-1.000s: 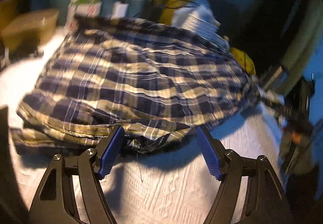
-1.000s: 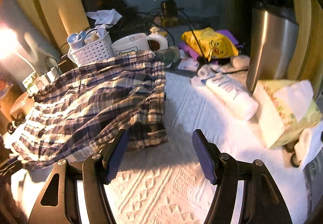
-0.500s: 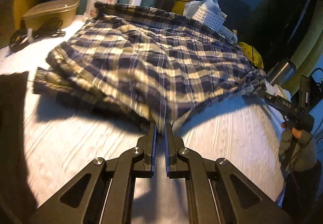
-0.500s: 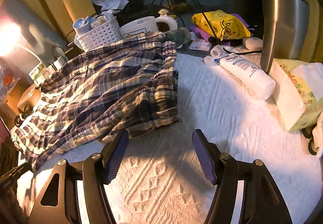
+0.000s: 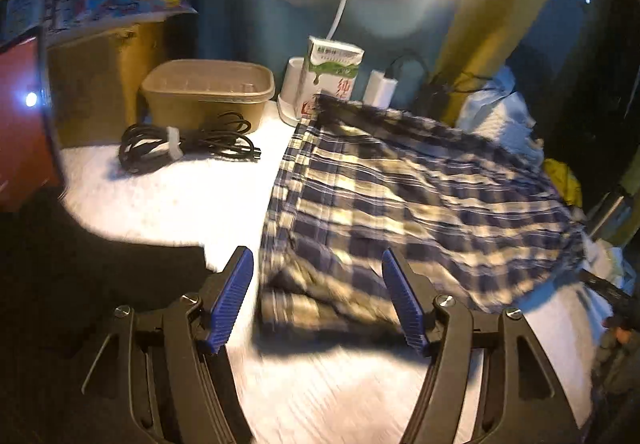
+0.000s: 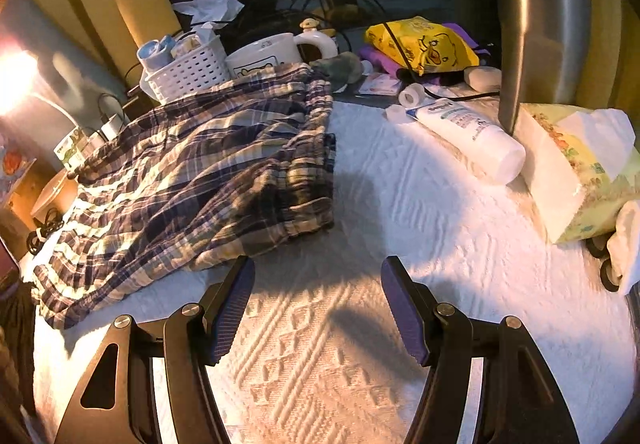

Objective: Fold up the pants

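I'm seeing my left gripper [image 5: 318, 298] with its blue-padded jaws spread wide, gripping nothing, hovering just over the near folded edge of the blue-and-cream plaid fabric pants [image 5: 404, 200]. My right gripper [image 6: 318, 310] is likewise sitting spread apart and empty over bare white textured tablecloth [image 6: 320, 364], with the pants lying just ahead and to its left. The pants are lying bunched in layers across the cloth, waistband end toward the white perforated plastic basket [image 6: 188, 70]. Left view is motion-blurred. Beyond the pants on that side: a coiled black cable [image 5: 184, 144], a tan lidded plastic container [image 5: 208, 88], a green-and-white carton [image 5: 332, 74]. Right side: a white lotion tube [image 6: 464, 132], a steel tumbler [image 6: 540, 36].
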Action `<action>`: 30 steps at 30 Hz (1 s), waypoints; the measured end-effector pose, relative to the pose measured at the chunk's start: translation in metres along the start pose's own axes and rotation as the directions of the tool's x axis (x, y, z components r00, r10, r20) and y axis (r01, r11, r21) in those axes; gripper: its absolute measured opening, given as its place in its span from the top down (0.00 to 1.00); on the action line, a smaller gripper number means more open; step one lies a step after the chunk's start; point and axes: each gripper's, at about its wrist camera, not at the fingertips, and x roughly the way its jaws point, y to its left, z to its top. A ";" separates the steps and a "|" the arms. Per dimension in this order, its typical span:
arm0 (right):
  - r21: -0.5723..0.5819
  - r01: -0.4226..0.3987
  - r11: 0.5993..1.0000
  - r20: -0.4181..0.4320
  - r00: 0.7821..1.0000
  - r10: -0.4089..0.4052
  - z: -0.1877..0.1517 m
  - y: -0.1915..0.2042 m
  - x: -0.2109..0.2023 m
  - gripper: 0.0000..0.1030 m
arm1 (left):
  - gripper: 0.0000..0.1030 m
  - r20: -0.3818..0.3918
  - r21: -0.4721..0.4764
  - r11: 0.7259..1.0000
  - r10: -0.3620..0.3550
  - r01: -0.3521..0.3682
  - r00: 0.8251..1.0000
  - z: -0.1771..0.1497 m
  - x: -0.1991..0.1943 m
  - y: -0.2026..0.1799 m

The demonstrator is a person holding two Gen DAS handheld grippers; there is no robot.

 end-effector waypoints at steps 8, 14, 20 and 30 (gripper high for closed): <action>-0.012 -0.005 1.000 0.004 1.000 0.005 0.005 0.007 0.000 0.34 | 0.98 -0.132 0.054 0.998 -0.015 0.023 0.991 -0.010 0.050 -0.002; -0.015 -0.005 1.000 -0.011 1.000 0.005 0.006 0.010 0.009 0.34 | 0.99 -0.059 0.033 0.996 0.082 -0.080 0.995 -0.030 0.019 0.009; -0.017 -0.019 1.000 -0.029 0.999 0.019 0.009 0.014 0.018 0.34 | 0.97 -0.096 -0.012 0.998 0.066 -0.068 0.993 -0.031 0.011 0.017; 0.061 -0.078 0.995 -0.004 0.997 0.078 0.020 0.004 0.019 0.13 | 0.30 -0.082 -0.032 0.999 -0.010 0.008 0.997 -0.008 0.023 0.017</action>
